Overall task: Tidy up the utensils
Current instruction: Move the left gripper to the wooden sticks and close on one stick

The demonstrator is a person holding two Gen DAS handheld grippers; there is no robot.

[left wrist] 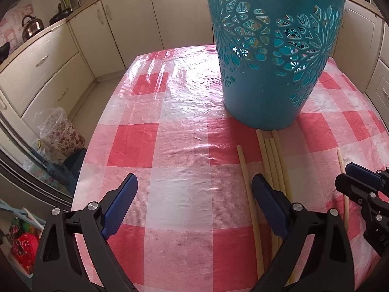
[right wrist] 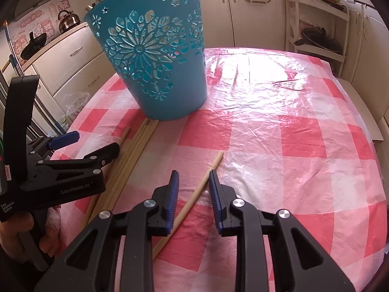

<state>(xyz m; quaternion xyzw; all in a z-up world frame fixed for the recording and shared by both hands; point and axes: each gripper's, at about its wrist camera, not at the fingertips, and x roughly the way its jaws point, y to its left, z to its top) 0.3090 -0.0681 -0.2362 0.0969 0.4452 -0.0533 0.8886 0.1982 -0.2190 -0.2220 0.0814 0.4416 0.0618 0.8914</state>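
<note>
A teal cut-out plastic basket (left wrist: 272,56) stands upright on the red-and-white checked tablecloth (left wrist: 170,146); it also shows in the right wrist view (right wrist: 158,56). Several long cream chopsticks (left wrist: 274,160) lie in a bundle in front of it, one (left wrist: 248,189) slightly apart. My left gripper (left wrist: 194,182) is open and empty, its right finger over the bundle. A single chopstick (right wrist: 194,194) lies between the open jaws of my right gripper (right wrist: 193,177), untouched by the pads. The right gripper also shows in the left wrist view (left wrist: 350,177), and the left gripper in the right wrist view (right wrist: 94,141).
Cream kitchen cabinets (left wrist: 73,56) run behind the table, with a kettle (left wrist: 31,26) on the counter. A floral bin with a plastic bag (left wrist: 60,131) stands on the floor left. A white shelf rack (right wrist: 318,24) stands at the back right.
</note>
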